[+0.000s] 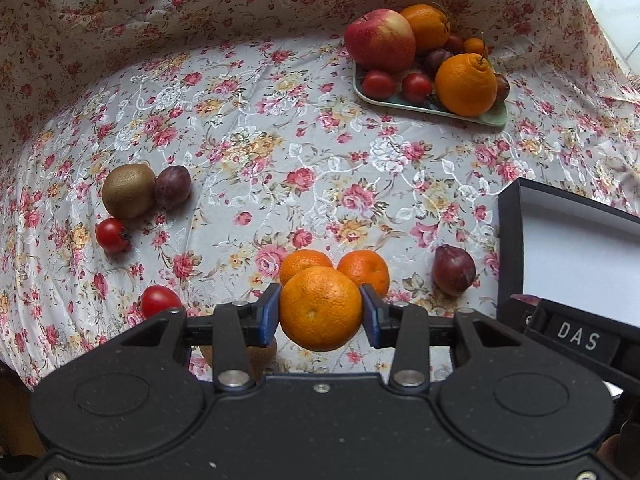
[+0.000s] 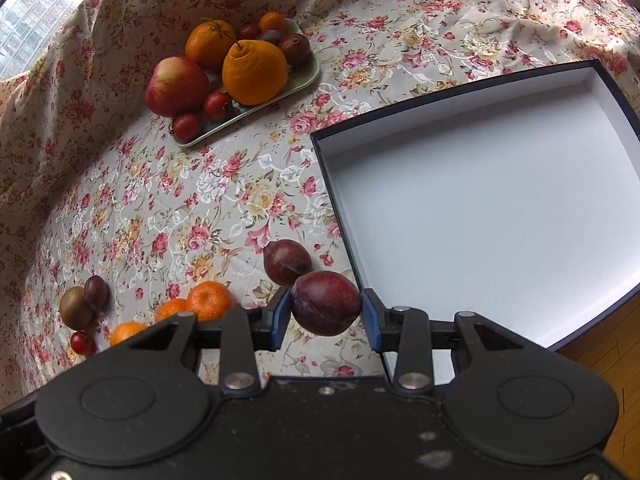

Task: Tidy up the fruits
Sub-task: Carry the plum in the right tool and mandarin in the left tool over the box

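In the left wrist view, the left gripper (image 1: pixel 320 312) clamps a mandarin (image 1: pixel 320 308) at lower centre, with the open black box (image 1: pixel 510 240) at the right edge of the frame. In the right wrist view, the right gripper (image 2: pixel 326 312) grips a plum (image 2: pixel 325 303) just left of the box's near wall (image 2: pixel 340 216), so this hand looks nearer to it.

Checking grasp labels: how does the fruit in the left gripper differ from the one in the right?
The left gripper holds a mandarin: bright orange with dimpled skin. The right gripper holds a plum: dark red-purple, smooth and glossy. The mandarin fills its jaws more widely than the plum does. Both are roundish, pinched at their sides between blue pads.
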{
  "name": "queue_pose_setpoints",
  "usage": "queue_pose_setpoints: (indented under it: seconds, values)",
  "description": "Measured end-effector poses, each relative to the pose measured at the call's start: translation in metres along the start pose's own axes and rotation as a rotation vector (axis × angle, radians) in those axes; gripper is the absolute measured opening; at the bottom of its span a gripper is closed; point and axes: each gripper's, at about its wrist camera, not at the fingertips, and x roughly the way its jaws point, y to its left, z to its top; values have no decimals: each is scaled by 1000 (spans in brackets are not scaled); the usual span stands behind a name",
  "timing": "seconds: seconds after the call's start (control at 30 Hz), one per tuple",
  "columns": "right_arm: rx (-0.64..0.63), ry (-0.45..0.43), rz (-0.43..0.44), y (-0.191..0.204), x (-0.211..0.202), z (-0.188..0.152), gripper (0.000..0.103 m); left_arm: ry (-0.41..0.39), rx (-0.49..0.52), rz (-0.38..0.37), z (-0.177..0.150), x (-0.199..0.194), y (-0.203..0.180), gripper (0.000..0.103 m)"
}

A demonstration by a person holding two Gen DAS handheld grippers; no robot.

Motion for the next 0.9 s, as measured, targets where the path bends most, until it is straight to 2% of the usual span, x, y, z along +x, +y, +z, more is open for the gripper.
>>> queue_pose_setpoints:
  seconds: [0.57, 0.9]
  values:
    - [189, -11, -78, -101, -11, 14, 39, 17, 119, -53, -14, 0, -79, 49]
    - [247, -20, -106, -146, -19, 13, 39, 46, 169, -117, -24, 3, -118, 49]
